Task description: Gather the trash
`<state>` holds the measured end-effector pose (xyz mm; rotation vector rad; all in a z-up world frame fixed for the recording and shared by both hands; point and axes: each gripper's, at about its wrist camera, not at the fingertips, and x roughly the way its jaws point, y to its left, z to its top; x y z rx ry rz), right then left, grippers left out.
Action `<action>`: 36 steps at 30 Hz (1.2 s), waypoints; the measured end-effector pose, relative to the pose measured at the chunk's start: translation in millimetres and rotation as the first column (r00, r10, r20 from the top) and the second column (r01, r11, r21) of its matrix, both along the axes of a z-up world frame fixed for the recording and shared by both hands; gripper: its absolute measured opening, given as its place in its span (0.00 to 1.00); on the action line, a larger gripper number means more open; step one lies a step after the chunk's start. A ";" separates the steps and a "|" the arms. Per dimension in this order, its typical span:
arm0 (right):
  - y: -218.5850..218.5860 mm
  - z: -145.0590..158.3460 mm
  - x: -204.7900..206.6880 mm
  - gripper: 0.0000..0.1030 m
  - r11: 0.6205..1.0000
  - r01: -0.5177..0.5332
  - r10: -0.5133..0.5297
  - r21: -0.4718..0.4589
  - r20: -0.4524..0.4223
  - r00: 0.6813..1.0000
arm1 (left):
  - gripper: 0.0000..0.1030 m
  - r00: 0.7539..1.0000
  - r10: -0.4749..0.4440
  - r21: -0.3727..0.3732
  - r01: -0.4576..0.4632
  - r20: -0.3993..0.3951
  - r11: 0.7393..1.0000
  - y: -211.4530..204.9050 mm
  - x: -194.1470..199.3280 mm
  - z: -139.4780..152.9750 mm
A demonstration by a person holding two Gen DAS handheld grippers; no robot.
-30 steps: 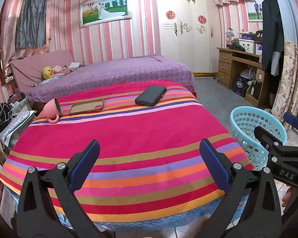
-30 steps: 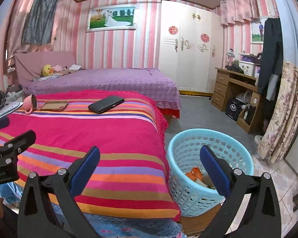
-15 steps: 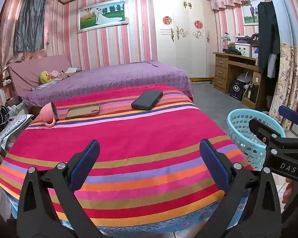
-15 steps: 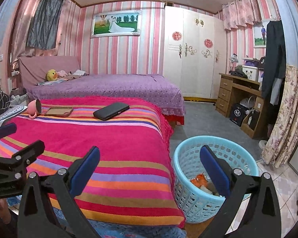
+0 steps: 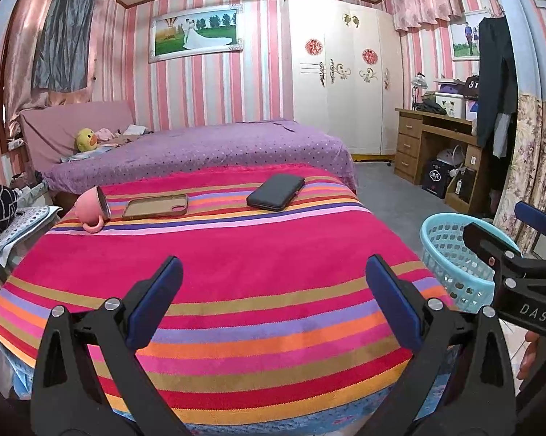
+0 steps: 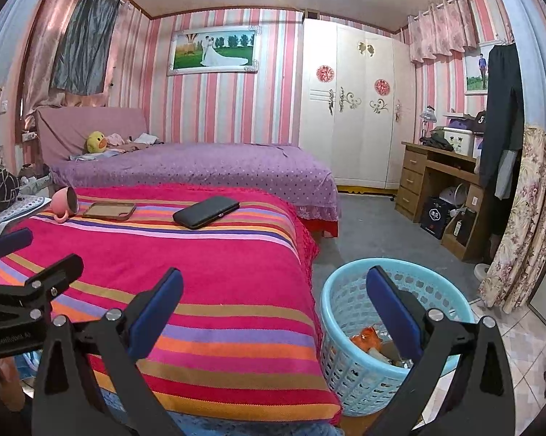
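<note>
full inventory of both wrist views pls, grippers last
striped blanket: 1, red with multicolour stripes, on the near bed
pink mug: 1, pink, on its side at the blanket's far left
phone case: 1, brown, flat beside the mug
black wallet: 1, black, flat on the blanket's far side
basket: 1, light blue, on the floor right of the bed
trash: a few pieces, orange and other, inside the basket
purple bed: 1, behind
wardrobe: 1, white
desk: 1, wooden
left gripper: open, empty
right gripper: open, empty

pink mug (image 5: 90,206), black wallet (image 5: 276,192), light-blue basket (image 6: 349,312), striped blanket (image 5: 218,290)
</note>
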<state>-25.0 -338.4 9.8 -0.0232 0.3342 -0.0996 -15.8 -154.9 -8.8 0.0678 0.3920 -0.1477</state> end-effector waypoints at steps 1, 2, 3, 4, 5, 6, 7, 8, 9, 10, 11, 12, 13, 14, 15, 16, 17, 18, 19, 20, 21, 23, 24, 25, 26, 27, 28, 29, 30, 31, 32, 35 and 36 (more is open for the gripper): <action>0.1 0.1 -0.3 0.96 1.000 0.001 -0.001 -0.003 0.000 1.000 | 0.95 1.000 0.001 0.001 -0.001 0.003 1.000 -0.4 -0.1 0.4; 0.1 0.5 -1.0 0.96 1.000 0.003 -0.003 -0.005 0.003 1.000 | 0.95 1.000 0.002 0.002 -0.002 0.006 1.000 -0.7 -0.2 0.8; 0.1 0.8 -1.5 0.96 1.000 0.004 -0.004 -0.007 0.005 1.000 | 0.95 1.000 0.003 0.003 -0.003 0.008 1.000 -1.8 -0.5 1.1; -0.4 1.2 -2.2 0.96 1.000 0.005 -0.005 -0.008 0.008 1.000 | 0.95 1.000 0.004 0.002 -0.004 0.008 1.000 -2.0 -0.3 1.3; -1.2 1.3 -2.7 0.96 1.000 0.006 -0.006 -0.008 0.009 1.000 | 0.95 1.000 0.003 0.000 -0.003 0.006 1.000 -2.1 0.1 1.1; -2.0 1.1 -2.9 0.96 1.000 0.007 -0.007 -0.007 0.008 1.000 | 0.95 1.000 0.002 -0.001 -0.002 0.006 1.000 -1.9 0.0 1.0; -2.8 0.8 -2.8 0.96 1.000 0.008 -0.008 -0.006 0.007 1.000 | 0.95 1.000 0.001 -0.002 -0.001 0.005 1.000 -2.2 -0.3 1.1; -3.3 0.5 -2.6 0.96 1.000 0.009 -0.009 -0.005 0.007 1.000 | 0.95 1.000 0.002 -0.002 -0.002 0.005 1.000 -2.8 -0.6 0.9; -3.8 0.5 -2.9 0.96 1.000 0.011 -0.011 -0.005 0.008 1.000 | 0.95 1.000 0.003 0.001 -0.003 0.007 1.000 -3.1 -0.8 1.0; -4.9 0.8 -3.3 0.96 1.000 0.013 -0.013 -0.003 0.010 1.000 | 0.95 1.000 0.004 0.006 -0.004 0.012 1.000 -3.6 -1.1 0.7; -5.2 0.8 -3.5 0.96 1.000 0.013 -0.013 -0.002 0.012 1.000 | 0.95 1.000 0.006 0.010 -0.006 0.015 1.000 -3.9 -1.3 0.7; -5.7 0.9 -3.6 0.96 1.000 0.014 -0.014 -0.001 0.013 1.000 | 0.95 1.000 0.007 0.011 -0.007 0.016 1.000 -4.2 -1.4 0.6; -5.6 0.9 -3.2 0.96 1.000 0.014 -0.014 -0.001 0.012 1.000 | 0.95 1.000 0.005 0.010 -0.005 0.015 1.000 -4.0 -1.1 0.6; -5.5 0.7 -3.3 0.96 1.000 0.014 -0.014 -0.002 0.011 1.000 | 0.95 1.000 0.004 0.009 -0.004 0.013 1.000 -4.3 -1.0 0.5; -5.3 0.8 -3.4 0.96 1.000 0.014 -0.014 -0.003 0.012 1.000 | 0.95 1.000 0.003 0.009 -0.004 0.012 1.000 -4.4 -0.8 0.2; -5.9 0.9 -3.6 0.96 1.000 0.015 -0.015 -0.004 0.012 1.000 | 0.95 1.000 0.003 0.009 -0.003 0.012 1.000 -4.0 -0.7 0.4; -5.3 0.7 -3.7 0.96 1.000 0.015 -0.015 -0.005 0.012 1.000 | 0.95 1.000 0.004 0.009 -0.004 0.013 1.000 -3.5 -0.5 0.3; -5.5 0.7 -3.8 0.96 1.000 0.015 -0.015 -0.006 0.012 1.000 | 0.95 1.000 0.003 0.008 -0.003 0.012 1.000 -3.5 -0.4 0.3; -5.6 0.8 -3.9 0.96 1.000 0.015 -0.015 -0.005 0.013 1.000 | 0.95 1.000 0.002 0.007 -0.002 0.012 1.000 -3.4 -0.5 0.3; -5.2 0.6 -3.5 0.96 1.000 0.014 -0.014 -0.003 0.013 1.000 | 0.95 1.000 0.002 0.007 -0.002 0.013 1.000 -3.5 -0.7 0.6; -5.1 0.5 -3.5 0.96 1.000 0.015 -0.015 -0.003 0.012 1.000 | 0.95 1.000 0.003 0.009 -0.003 0.015 1.000 -3.6 -0.8 0.3; -5.2 0.3 -3.5 0.96 1.000 0.013 -0.013 -0.002 0.011 1.000 | 0.95 1.000 0.005 0.011 -0.005 0.016 1.000 -3.5 -0.9 0.8; -5.0 0.4 -3.6 0.96 1.000 0.013 -0.013 -0.002 0.012 1.000 | 0.95 1.000 0.005 0.012 -0.006 0.018 1.000 -3.2 -1.0 1.0; -5.0 0.5 -3.7 0.96 1.000 0.012 -0.012 -0.003 0.013 1.000 | 0.95 1.000 0.004 0.011 -0.005 0.016 1.000 -3.2 -1.1 0.9; -5.3 0.8 -4.2 0.96 1.000 0.012 -0.012 -0.004 0.014 1.000 | 0.95 1.000 0.005 0.010 -0.005 0.016 1.000 -3.2 -1.1 1.0; -5.4 1.0 -4.6 0.96 1.000 0.012 -0.011 -0.007 0.016 1.000 | 0.95 1.000 0.005 0.010 -0.005 0.016 1.000 -2.9 -1.0 0.7; -5.2 1.4 -4.7 0.96 1.000 0.012 -0.011 -0.008 0.016 1.000 | 0.95 1.000 0.005 0.011 -0.005 0.017 1.000 -3.3 -1.1 1.0; -5.5 1.4 -4.8 0.96 1.000 0.011 -0.011 -0.009 0.016 1.000 | 0.95 1.000 0.006 0.012 -0.006 0.018 1.000 -3.3 -1.2 1.0; -5.3 1.4 -4.8 0.96 1.000 0.011 -0.011 -0.008 0.015 1.000 | 0.95 1.000 0.007 0.013 -0.007 0.018 1.000 -3.1 -1.0 0.7; -6.0 1.5 -5.1 0.96 1.000 0.011 -0.011 -0.008 0.015 1.000 | 0.95 1.000 0.006 0.012 -0.006 0.017 1.000 -3.2 -1.1 0.9; -5.3 1.5 -4.9 0.96 1.000 0.012 -0.012 -0.008 0.017 1.000 | 0.95 1.000 0.006 0.011 -0.006 0.016 1.000 -3.2 -1.1 0.9; -4.7 1.2 -4.4 0.96 1.000 0.008 -0.008 -0.008 0.015 1.000 | 0.95 1.000 0.006 0.011 -0.006 0.017 1.000 -3.0 -1.1 0.8; -4.6 1.1 -4.4 0.96 1.000 0.007 -0.007 -0.010 0.015 1.000 | 0.95 1.000 0.006 0.011 -0.007 0.018 1.000 -3.1 -1.2 0.9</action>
